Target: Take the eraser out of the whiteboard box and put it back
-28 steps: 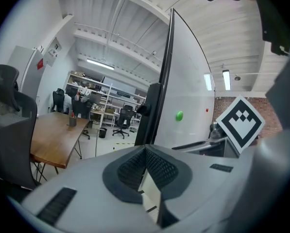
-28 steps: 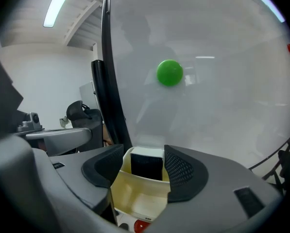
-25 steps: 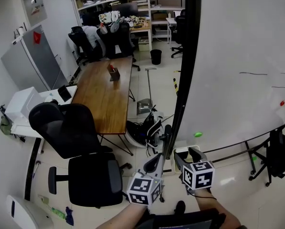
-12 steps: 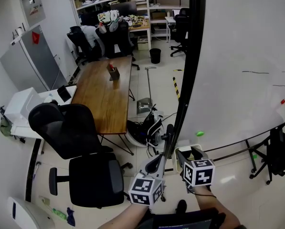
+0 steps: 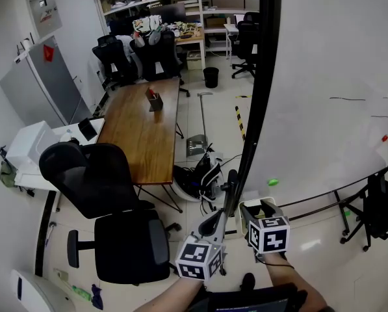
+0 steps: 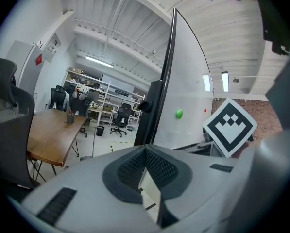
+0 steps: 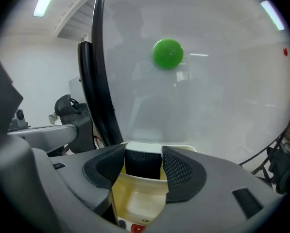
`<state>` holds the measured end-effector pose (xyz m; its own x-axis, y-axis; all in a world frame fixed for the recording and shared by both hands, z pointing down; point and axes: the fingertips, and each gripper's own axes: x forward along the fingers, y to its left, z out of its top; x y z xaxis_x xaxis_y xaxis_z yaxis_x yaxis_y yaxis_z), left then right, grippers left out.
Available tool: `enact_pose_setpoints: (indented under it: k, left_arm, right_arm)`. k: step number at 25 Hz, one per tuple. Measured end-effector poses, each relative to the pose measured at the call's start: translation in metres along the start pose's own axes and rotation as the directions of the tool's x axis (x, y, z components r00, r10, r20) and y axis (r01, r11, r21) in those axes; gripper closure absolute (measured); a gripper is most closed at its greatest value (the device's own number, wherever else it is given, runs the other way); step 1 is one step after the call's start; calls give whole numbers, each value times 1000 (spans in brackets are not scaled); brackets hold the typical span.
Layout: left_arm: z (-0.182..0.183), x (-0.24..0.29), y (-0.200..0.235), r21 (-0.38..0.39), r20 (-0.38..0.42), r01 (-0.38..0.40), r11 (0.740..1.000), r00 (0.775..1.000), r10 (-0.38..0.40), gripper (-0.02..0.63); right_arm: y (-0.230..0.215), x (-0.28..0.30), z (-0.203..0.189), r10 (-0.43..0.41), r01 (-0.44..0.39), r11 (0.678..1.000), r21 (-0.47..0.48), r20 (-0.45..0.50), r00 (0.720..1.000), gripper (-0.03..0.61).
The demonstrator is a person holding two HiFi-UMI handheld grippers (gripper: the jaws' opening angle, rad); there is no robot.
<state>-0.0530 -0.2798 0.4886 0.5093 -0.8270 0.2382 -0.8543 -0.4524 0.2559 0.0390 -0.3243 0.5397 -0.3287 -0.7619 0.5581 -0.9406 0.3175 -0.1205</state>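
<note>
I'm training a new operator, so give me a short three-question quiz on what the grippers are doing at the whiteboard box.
1. Multiple choice: what does the right gripper hold? A) a marker B) the eraser C) nothing
2. True or false: the left gripper is shut and empty.
3. Fill in: the round magnet on the whiteboard above the box is ____.
Key: 1 B; 2 true; 3 green.
</note>
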Motion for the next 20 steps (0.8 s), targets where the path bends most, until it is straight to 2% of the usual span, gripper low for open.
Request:
enact_pose_setpoints:
  k: [6, 11, 15, 20]
  left_arm:
    - [5, -4, -2, 5, 6, 1, 1000, 1000, -1, 586]
    - [24, -11, -13, 17, 33, 17, 1000, 999, -17, 586]
    - [54, -22, -30, 35, 66, 28, 999, 997, -30, 588]
    - [101, -39, -54, 104, 142, 61, 993, 987, -76, 588]
  right_arm:
    - [2, -5, 3, 24, -24, 1000, 2, 26, 999, 313]
    - [5, -37, 33, 62, -62, 998, -3, 125, 990, 313]
    - [11, -74, 62, 106, -104, 994, -20, 221, 969, 313]
    - [25, -125, 99, 172, -168, 985, -39, 331, 928, 313]
